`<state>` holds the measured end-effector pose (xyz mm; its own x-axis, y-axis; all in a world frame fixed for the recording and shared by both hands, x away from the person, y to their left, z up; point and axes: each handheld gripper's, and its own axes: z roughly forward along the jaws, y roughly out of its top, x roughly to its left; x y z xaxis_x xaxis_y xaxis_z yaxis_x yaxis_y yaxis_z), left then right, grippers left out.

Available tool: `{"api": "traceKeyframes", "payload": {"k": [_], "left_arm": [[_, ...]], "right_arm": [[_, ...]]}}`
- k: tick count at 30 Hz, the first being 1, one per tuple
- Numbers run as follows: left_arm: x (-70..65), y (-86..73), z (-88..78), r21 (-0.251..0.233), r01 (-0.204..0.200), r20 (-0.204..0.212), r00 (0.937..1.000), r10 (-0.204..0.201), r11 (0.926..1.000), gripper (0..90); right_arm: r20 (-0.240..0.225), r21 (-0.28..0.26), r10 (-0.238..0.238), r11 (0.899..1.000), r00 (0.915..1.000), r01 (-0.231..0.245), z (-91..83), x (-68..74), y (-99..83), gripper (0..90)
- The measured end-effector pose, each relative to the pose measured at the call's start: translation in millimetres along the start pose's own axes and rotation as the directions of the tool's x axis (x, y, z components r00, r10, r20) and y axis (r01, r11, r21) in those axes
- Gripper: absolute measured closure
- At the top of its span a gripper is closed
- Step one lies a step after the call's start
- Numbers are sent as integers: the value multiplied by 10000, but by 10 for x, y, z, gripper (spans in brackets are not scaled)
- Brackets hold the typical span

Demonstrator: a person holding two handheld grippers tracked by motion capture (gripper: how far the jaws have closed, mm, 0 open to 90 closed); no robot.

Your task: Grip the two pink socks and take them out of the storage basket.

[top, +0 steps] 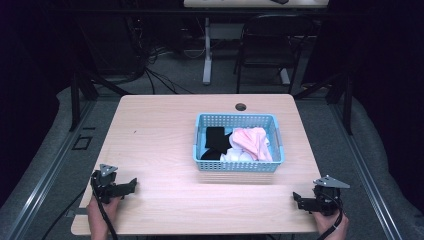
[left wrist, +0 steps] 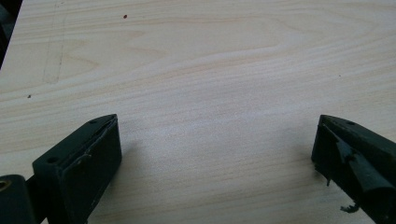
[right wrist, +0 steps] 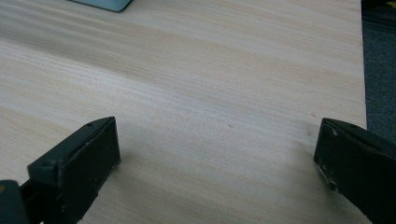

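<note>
Tongs on both sides stand spread and hold nothing: left tongs (top: 131, 184) rest at the bench's (top: 160, 145) seven o'clock corner, right tongs (top: 299, 199) at five o'clock. Work looks unstarted; the blue basket (top: 239, 166) sits right of centre toward two o'clock, holding black cloth (top: 216, 141), pink cloth (top: 252, 140) and white cloth (top: 235, 156). Bare wood lies between tongs and basket; the near edge is close behind both hands.

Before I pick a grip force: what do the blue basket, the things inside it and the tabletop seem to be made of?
The light blue perforated basket looks like moulded plastic: rows of even holes, stiff straight walls, slight sheen. The black, pink and white items inside look like soft cloth, crumpled into folds; what kind I cannot tell. The pale table shows a wood-grain pattern on a smooth matt top, probably laminate.
</note>
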<state>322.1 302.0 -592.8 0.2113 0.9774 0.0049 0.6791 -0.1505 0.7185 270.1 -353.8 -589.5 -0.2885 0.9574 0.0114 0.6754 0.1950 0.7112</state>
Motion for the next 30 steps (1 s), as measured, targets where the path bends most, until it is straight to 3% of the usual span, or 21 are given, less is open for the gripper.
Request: {"api": "traceKeyframes", "payload": {"k": [20,30], "left_arm": [[4,0,-2,41,7,19,10000,-7,10000,16],[6,0,-3,43,8,40,10000,-8,10000,17]], "right_arm": [[39,56,9,10000,10000,-9,-1,3,5,0],[-203,780,95,9969,9997,-79,-25,-8,98,0]]}}
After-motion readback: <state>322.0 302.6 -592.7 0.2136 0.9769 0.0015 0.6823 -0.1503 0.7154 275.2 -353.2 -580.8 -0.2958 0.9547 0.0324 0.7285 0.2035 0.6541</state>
